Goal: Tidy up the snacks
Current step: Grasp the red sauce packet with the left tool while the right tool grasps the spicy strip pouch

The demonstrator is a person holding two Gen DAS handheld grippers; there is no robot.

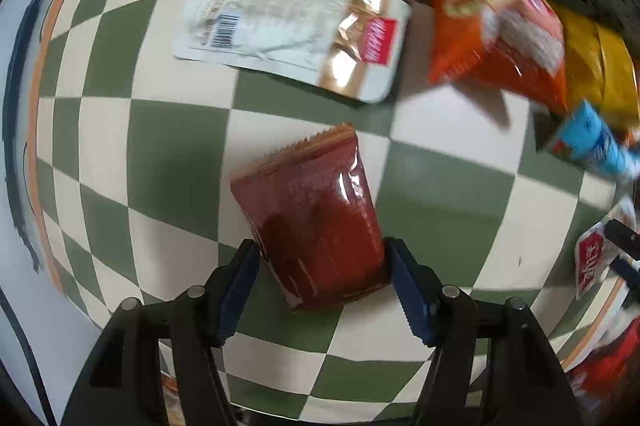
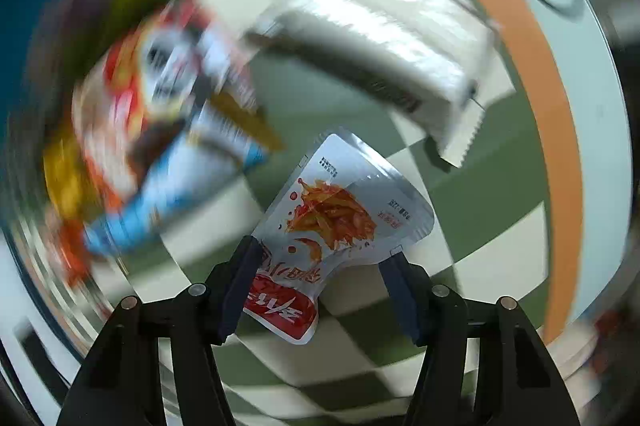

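Note:
In the left wrist view my left gripper (image 1: 322,258) is closed on a dark red snack packet (image 1: 316,222), one pad on each side, above the green-and-cream checkered cloth (image 1: 176,142). A white and gold pouch (image 1: 292,32) lies beyond it. An orange chip bag (image 1: 496,30) sits at the upper right. In the right wrist view my right gripper (image 2: 320,262) holds a silver pouch with a red label (image 2: 332,230), which hangs crumpled between the pads. The background there is motion-blurred.
A yellow packet (image 1: 596,66) and a blue packet (image 1: 596,142) lie at the right edge of the left wrist view. In the right wrist view a blurred pile of snacks (image 2: 160,130) sits left and a white packet (image 2: 380,42) lies ahead. The cloth has an orange border (image 2: 552,114).

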